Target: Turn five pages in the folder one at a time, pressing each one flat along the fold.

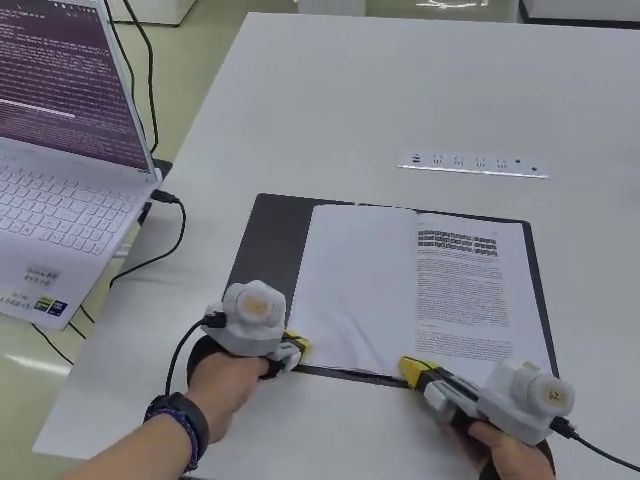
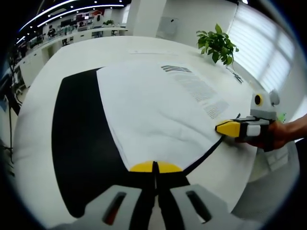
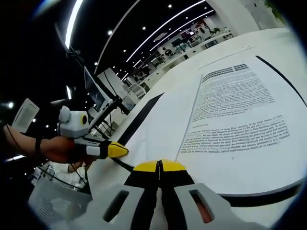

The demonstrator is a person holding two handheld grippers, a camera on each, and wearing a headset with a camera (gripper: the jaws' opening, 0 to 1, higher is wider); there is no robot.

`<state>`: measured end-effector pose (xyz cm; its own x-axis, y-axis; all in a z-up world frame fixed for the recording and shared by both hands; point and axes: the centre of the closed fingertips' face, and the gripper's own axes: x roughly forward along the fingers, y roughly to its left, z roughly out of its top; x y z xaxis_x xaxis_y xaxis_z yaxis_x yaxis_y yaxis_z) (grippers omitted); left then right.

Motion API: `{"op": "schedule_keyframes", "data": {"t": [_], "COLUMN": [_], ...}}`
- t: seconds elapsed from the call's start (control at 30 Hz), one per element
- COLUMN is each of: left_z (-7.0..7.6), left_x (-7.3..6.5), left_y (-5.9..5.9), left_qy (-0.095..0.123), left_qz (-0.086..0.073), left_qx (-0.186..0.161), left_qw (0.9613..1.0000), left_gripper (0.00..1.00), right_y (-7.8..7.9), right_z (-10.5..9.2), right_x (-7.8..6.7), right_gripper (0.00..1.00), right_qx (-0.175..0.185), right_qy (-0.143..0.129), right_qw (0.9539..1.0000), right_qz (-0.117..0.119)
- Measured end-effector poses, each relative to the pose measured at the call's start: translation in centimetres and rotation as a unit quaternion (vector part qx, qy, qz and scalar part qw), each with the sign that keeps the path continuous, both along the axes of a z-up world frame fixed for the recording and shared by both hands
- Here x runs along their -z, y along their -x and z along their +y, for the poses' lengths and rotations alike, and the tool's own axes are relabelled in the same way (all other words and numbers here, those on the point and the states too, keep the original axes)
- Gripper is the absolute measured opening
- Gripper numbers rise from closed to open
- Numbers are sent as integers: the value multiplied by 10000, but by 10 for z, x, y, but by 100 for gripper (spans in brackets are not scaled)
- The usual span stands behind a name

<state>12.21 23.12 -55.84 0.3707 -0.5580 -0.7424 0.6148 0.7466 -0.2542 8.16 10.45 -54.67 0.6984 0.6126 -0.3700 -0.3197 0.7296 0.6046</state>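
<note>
Fingers pressed together on both my left gripper [image 2: 155, 166] and right gripper [image 3: 159, 165], parked at the near edge of the open black folder [image 1: 262, 250], blank white page [image 1: 350, 290] beside printed page [image 1: 465, 295], flat on the white table [image 1: 400, 90].

In the head view we hold our left claw [image 1: 297, 348] at lower centre-left, its yellow tips pressed together and pointing right. Our left hand [image 1: 230, 385] wraps its body from below, and the forearm [image 1: 120, 455] comes in from the bottom-left corner with a dark band [image 1: 180, 418] at the wrist. Our right claw [image 1: 415, 368] sits at lower right, tips also together, pointing up and left, gripped by our right hand [image 1: 510, 455] at the bottom edge. Each gripper view shows its own jaws closed at bottom centre, with the other claw at mid-height, at right in the left gripper view and at left in the right.
</note>
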Motion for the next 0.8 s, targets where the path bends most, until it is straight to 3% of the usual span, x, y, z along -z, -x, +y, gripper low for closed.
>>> {"op": "schedule_keyframes", "data": {"t": [0.17, 0.27, 0.33, 0.47, 0.6, 0.8], "left_z": [-1, 0, 0, -5, -7, -1], "left_x": [1, 0, 1, -13, -31, -44], "left_y": [0, 0, 0, 10, 16, 22], "left_qy": [-99, -95, -82, -96, -21, -2], "left_qz": [-16, 0, 19, -86, -249, -424], "left_qx": [-57, -91, -77, 104, 199, 279], "left_qw": [9999, 9999, 9999, 9999, 9995, 9987], "left_gripper": [0, 0, 0, 3, 8, 16], "right_y": [5, 4, 2, -3, -6, -1], "right_z": [0, -1, -3, -8, -16, -34], "right_x": [0, -1, -4, -14, -24, -34], "right_gripper": [0, 0, 0, 10, 18, 24], "right_qx": [-12, 179, 208, 337, 327, 226], "right_qy": [-99, -404, -357, -505, -409, -94], "right_qw": [9999, 9980, 9983, 9973, 9980, 9995], "right_qz": [125, 441, 408, 405, 343, 201]}}
